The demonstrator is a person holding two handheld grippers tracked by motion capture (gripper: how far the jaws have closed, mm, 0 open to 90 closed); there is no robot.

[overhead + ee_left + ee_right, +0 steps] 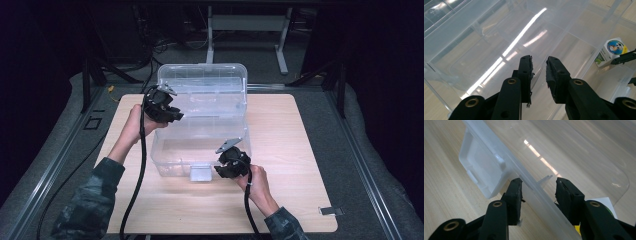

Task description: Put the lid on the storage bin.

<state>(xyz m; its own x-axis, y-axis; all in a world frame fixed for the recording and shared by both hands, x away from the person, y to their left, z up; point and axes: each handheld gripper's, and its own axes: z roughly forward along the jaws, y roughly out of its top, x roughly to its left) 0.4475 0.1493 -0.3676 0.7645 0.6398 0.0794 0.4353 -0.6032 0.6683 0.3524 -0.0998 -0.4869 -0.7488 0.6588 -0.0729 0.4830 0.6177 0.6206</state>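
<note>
The clear plastic lidded box stood open on the wooden desk — its front rim straddled by the right gripper, jaws apart, the left gripper nearly closed, empty — closing was judged pending.

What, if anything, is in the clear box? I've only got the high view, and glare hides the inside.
Observer: A small white carton with a round printed logo appears to sit inside the clear box, near its front wall. The left gripper view shows it.
Operator: Right claw on the box?
Observer: The right claw straddles the front rim, one jaw on each side, beside the front latch. I can't tell whether the pads press on it.
Operator: Left claw holding anything?
Observer: No. The left claw is nearly closed with nothing between its jaws, pointing down into the box.
</note>
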